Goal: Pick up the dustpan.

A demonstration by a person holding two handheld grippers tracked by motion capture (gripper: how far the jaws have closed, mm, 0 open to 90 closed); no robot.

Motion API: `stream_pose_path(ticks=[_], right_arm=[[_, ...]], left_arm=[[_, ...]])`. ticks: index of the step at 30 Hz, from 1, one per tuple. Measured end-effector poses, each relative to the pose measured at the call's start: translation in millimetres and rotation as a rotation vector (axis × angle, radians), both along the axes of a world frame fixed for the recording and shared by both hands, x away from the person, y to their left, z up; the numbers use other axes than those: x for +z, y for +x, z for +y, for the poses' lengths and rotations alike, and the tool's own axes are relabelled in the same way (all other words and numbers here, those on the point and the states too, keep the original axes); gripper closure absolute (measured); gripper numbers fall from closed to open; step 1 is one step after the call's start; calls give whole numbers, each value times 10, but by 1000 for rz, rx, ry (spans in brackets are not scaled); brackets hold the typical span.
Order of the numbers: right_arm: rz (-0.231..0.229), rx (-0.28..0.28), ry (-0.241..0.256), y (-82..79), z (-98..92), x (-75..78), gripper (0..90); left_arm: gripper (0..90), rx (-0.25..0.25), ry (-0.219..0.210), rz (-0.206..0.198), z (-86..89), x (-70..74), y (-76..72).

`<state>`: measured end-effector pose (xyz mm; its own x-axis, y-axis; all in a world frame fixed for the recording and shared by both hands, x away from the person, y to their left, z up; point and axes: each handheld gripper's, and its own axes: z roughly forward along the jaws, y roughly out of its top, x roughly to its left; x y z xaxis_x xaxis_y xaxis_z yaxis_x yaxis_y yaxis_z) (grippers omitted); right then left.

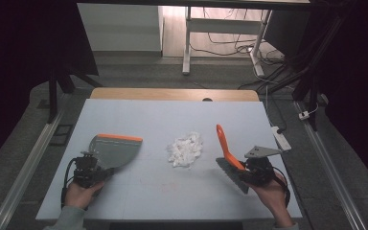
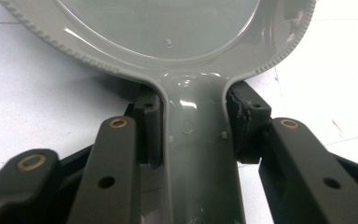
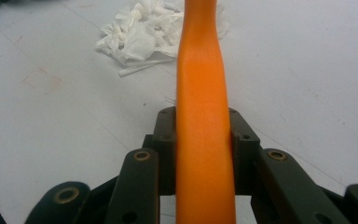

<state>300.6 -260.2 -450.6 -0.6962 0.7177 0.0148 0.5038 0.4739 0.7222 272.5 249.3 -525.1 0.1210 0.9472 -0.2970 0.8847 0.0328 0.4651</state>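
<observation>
Paper scraps (image 1: 185, 149) between dustpan (image 1: 117, 150) and brush (image 1: 228, 155); table (image 1: 163, 120) otherwise bare.

bare table (image 1: 163, 191) lies open between dustpan (image 1: 117, 149) and brush (image 1: 227, 158); only the paper scraps (image 1: 186, 148) intervene

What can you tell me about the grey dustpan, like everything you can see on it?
The dustpan looks like smooth, shiny grey plastic with an orange strip along its far front edge. Its flat scoop lies on the pale table, left of the white paper scraps, apart from them. A ridged, toothed rim runs around the back of the scoop. Its grey handle points back toward the person, and the left gripper is clamped on it, one black jaw on either side.
</observation>
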Motion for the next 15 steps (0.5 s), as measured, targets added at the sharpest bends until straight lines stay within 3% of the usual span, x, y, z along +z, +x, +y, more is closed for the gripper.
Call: stream_pose_path(ticks=[15], right_arm=[[-1, 1, 0, -6, 5, 3, 703]], left_arm=[[618, -7, -12, -32, 40, 8, -16]])
